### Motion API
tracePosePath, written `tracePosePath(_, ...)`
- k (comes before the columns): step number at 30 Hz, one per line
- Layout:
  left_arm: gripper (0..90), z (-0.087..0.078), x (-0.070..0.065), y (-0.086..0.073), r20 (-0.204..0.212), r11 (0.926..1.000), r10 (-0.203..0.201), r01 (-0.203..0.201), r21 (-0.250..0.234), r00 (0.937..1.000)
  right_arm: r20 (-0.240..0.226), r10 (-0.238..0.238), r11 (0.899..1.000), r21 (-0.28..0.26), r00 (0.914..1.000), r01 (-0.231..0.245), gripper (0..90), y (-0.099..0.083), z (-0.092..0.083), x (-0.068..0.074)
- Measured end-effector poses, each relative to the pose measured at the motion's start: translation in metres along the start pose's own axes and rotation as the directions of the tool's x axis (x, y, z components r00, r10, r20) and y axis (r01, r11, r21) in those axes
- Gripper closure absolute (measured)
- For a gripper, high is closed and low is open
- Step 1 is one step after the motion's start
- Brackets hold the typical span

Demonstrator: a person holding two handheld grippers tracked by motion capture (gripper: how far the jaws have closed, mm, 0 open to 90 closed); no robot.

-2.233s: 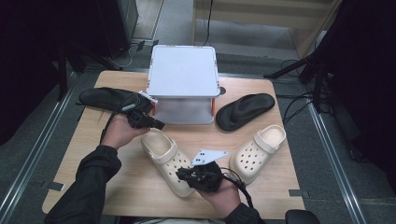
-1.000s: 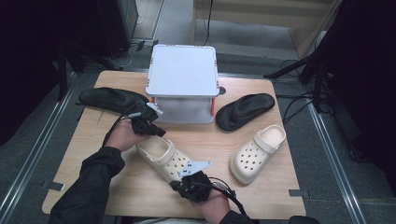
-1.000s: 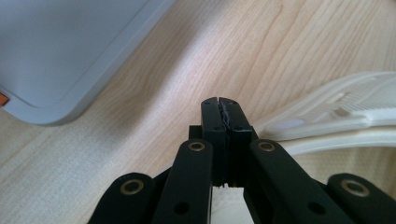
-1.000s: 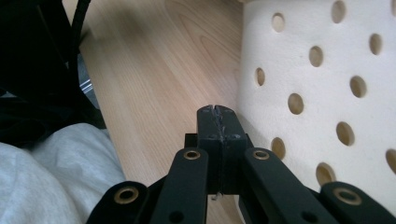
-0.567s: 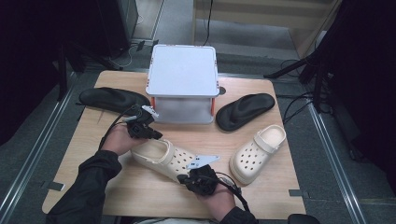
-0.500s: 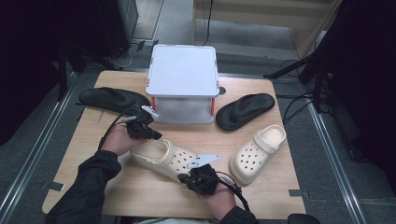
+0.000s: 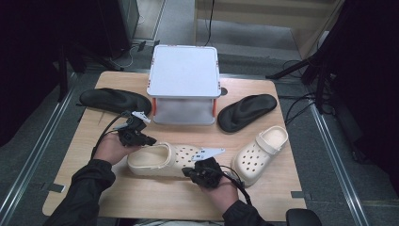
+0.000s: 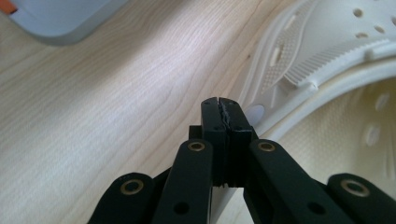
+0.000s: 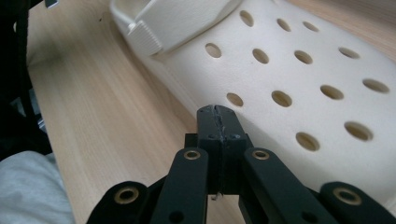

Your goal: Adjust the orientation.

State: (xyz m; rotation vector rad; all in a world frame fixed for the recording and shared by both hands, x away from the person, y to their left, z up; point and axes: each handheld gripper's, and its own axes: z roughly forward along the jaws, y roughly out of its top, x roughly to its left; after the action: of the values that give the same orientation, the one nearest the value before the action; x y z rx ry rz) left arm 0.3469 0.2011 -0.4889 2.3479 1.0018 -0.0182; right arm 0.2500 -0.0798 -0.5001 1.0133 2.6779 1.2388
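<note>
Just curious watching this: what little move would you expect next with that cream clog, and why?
Probably one more nudge: both jaw pairs are shut, the left gripper at the cream clog's heel, the right gripper at its holed toe, pushing rather than gripping.

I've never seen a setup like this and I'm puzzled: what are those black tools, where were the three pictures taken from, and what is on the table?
A person sits at a wooden table with a hand-held two-jaw gripper in each hand. The high view looks down from above; the other two come from cameras riding on each gripper. The left gripper is at the heel of a cream clog, the right gripper at its holed toe. Both have jaws shut, pinching nothing. Also there: a second cream clog, two black sandals and a grey box.
</note>
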Motion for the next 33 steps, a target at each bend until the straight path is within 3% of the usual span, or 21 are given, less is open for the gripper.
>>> tracePosePath(9, 90.0, -0.010, -0.008, -0.023, -0.014, 0.9984, -0.056, 0.056, -0.012, 0.9983, 0.018, 0.024, 1.000, -0.005, 0.9995, -0.024, 90.0, 0.009, 0.003, -0.014)
tracePosePath(16, 90.0, -0.013, -0.016, -0.031, -0.005, 0.9968, -0.079, 0.079, -0.013, 0.9968, 0.028, 0.046, 0.999, -0.023, 0.9986, -0.045, 90.0, 0.017, 0.005, -0.025)
tracePosePath(27, 90.0, -0.014, -0.024, -0.043, 0.054, 0.9905, -0.129, 0.131, -0.040, 0.9902, 0.042, 0.062, 0.998, -0.031, 0.9972, -0.060, 90.0, 0.027, 0.012, -0.036)
tracePosePath(28, 90.0, -0.016, -0.025, -0.044, 0.095, 0.9860, -0.144, 0.151, -0.071, 0.9850, 0.037, 0.072, 0.997, -0.032, 0.9967, -0.071, 90.0, 0.031, 0.015, -0.040)
tracePosePath(30, 90.0, -0.017, -0.025, -0.044, 0.112, 0.9844, -0.147, 0.156, -0.081, 0.9828, 0.039, 0.073, 0.997, -0.032, 0.9966, -0.072, 90.0, 0.036, 0.018, -0.042)
tracePosePath(33, 90.0, -0.014, -0.030, -0.043, 0.095, 0.9852, -0.148, 0.155, -0.074, 0.9845, 0.053, 0.071, 0.997, -0.036, 0.9961, -0.069, 90.0, 0.040, 0.021, -0.044)
